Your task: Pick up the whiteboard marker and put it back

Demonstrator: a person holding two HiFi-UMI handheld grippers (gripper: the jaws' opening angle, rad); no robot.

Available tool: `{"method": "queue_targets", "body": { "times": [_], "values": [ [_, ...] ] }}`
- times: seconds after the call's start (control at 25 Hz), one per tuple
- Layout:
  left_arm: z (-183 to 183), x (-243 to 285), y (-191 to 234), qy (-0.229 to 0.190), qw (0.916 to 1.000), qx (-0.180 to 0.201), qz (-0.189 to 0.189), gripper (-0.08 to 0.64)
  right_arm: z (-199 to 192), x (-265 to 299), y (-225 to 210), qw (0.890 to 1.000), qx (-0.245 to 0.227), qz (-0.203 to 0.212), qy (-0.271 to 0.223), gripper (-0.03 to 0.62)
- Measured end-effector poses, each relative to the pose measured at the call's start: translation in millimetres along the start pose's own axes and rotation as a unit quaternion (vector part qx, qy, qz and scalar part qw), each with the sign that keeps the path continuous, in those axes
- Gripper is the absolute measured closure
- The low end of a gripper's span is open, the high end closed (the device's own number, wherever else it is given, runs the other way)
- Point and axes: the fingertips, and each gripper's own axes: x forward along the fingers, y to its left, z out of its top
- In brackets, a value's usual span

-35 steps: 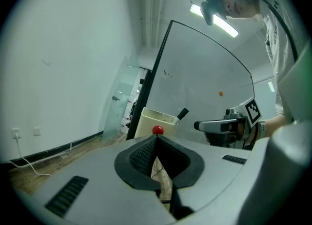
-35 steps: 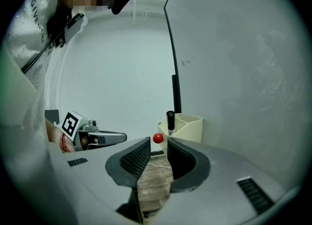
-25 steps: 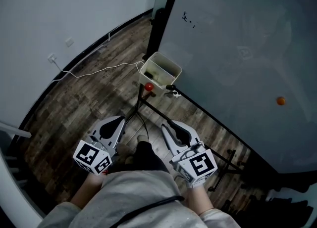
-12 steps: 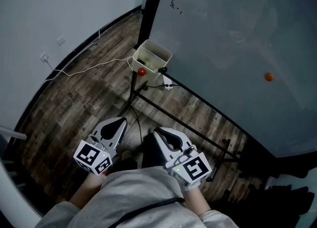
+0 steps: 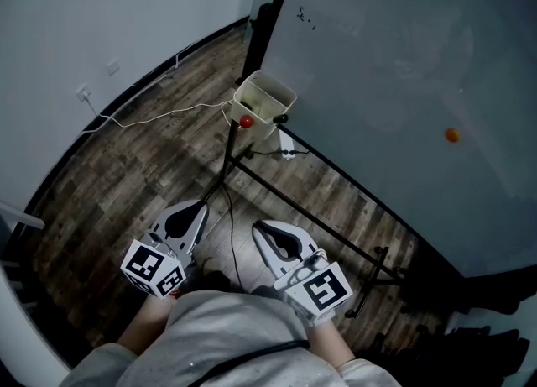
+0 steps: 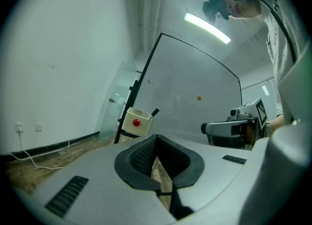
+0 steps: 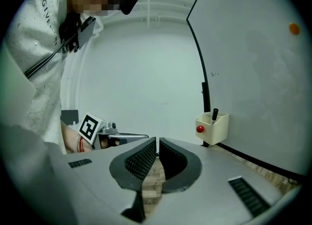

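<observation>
A black whiteboard marker (image 5: 281, 118) stands upright in a cream box (image 5: 267, 100) with a red knob (image 5: 247, 122), fixed at the whiteboard's lower left corner. The marker (image 7: 214, 114) and box (image 7: 213, 127) also show in the right gripper view, and the box (image 6: 136, 121) in the left gripper view. Both grippers hang low near my body, well short of the box. My left gripper (image 5: 200, 206) is shut and empty. My right gripper (image 5: 258, 227) has just been closing, with nothing between its jaws, and now stands shut.
The whiteboard (image 5: 403, 83) fills the right, with an orange magnet (image 5: 452, 134) on it. Its black stand legs (image 5: 319, 213) cross the wooden floor ahead. A white cable (image 5: 159, 118) runs over the floor to a wall outlet (image 5: 83, 91).
The right gripper has shifted left and toward my body, and its jaws have come together. The left gripper has drifted slightly. The box now sits farther from both grippers.
</observation>
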Motion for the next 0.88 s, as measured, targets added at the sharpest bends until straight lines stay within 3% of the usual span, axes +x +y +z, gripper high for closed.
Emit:
{"method": "queue_targets", "body": {
  "times": [0.36, 0.88],
  "values": [
    [-11, -16, -65, -0.015, 0.9998, 0.004, 0.015, 0.545, -5, -58, 20, 1.0, -0.01, 0.022, -0.001, 0.563],
    [-50, -85, -192, -0.005, 0.999, 0.019, 0.04, 0.545, -38, -175, 92, 0.997, 0.031, 0.069, -0.002, 0.569]
  ]
}}
